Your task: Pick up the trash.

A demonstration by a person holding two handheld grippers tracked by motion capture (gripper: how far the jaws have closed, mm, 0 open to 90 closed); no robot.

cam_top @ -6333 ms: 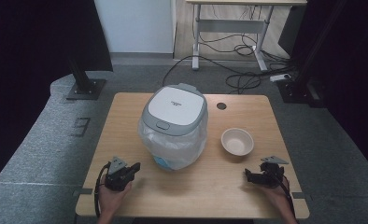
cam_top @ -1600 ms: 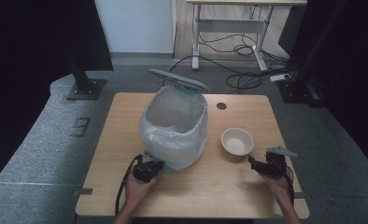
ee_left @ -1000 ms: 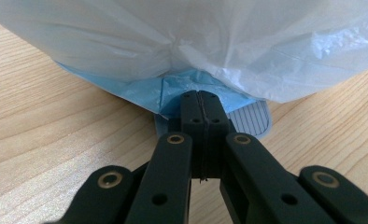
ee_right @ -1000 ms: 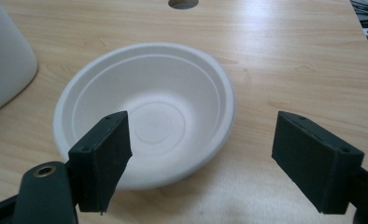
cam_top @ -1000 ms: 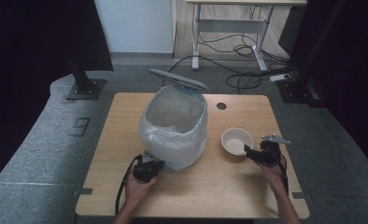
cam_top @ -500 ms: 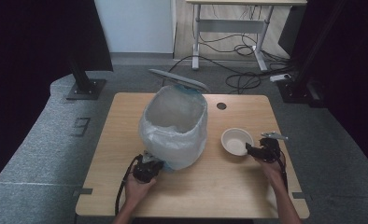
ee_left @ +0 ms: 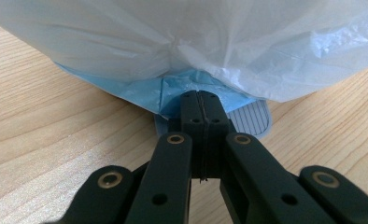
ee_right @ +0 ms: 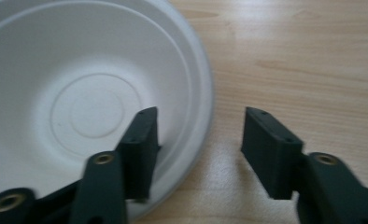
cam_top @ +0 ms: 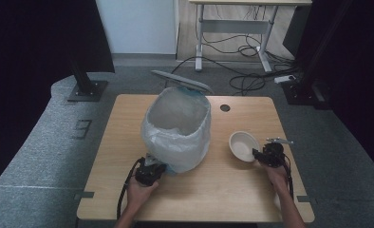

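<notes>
The left claw (ee_left: 201, 100) has its jaws pressed together with nothing between them, its tip at the blue foot (ee_left: 173, 91) of the bin (cam_top: 178, 128), under the white bag (ee_left: 196, 42) and touching the ribbed grey pedal (ee_left: 252, 119). The right claw (ee_right: 198, 140) is spread wide and straddles the rim of the white bowl (ee_right: 79, 102), one jaw inside the bowl and the other outside over the bench (ee_right: 303, 60), neither pressing on the rim. In the high view the bin stands mid-bench with its lid (cam_top: 180, 80) up, the bowl (cam_top: 243, 145) just right of it, and the left claw (cam_top: 157, 167) at the bin's near edge.
</notes>
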